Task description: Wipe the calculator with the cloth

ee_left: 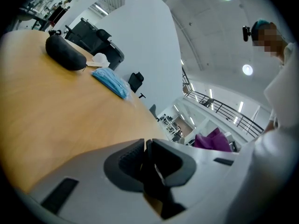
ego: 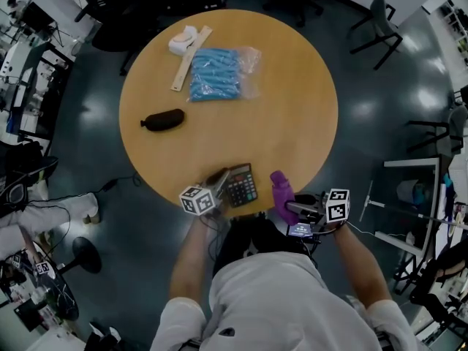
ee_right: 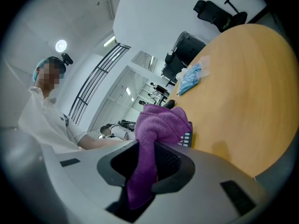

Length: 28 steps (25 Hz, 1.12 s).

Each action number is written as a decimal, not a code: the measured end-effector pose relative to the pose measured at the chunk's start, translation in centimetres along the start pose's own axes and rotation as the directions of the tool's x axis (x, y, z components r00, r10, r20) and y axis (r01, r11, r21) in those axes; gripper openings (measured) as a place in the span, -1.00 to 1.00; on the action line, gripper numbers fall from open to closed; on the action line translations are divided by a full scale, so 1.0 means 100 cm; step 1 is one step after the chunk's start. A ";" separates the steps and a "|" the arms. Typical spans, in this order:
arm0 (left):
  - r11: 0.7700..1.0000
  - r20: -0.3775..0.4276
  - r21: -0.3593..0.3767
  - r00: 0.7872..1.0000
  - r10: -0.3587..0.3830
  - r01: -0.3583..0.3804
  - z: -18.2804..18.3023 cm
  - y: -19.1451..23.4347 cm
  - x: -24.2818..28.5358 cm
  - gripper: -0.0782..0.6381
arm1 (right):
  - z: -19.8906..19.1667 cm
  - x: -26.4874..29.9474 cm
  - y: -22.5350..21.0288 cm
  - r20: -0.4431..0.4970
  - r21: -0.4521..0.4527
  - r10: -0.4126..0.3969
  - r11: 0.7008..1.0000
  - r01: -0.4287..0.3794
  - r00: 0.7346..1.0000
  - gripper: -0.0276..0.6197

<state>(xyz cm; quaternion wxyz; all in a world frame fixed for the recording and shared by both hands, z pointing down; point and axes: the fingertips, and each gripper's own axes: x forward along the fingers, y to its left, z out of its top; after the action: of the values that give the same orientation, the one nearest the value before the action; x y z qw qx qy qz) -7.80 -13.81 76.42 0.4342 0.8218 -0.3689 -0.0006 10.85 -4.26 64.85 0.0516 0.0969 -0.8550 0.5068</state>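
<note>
Calculator (ego: 241, 185): left tongs (ee_left: 145, 146) narrow, pinching its side; right tongs (ee_right: 145, 157) clamping cloth (ee_right: 159, 122) beside it; likely best wiped lightly while held steady.

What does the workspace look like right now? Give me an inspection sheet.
Surface: round wooden table.
Job's things: calculator at the near edge; purple cloth just right of it.
Clutter: black pouch, blue packet, wooden strip and white wad, all on the far side.
Grippers: left gripper nearly closed on a thin dark edge, apparently the calculator's; right gripper clamps the cloth.
Cables: cable on the floor left of the table.
Surroundings: office chairs, dark floor.
</note>
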 end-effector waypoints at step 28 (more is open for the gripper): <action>0.896 -0.011 0.149 0.905 0.425 -0.419 0.037 0.038 -0.031 -0.48 | -0.016 0.000 0.019 0.050 -0.021 0.050 0.999 -0.049 0.997 -0.62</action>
<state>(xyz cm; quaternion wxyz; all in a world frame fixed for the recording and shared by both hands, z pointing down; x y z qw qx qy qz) -13.63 -15.92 75.83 0.3719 0.7510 -0.5279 0.1375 10.42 -1.98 63.97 0.0183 0.0881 -0.8632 0.4968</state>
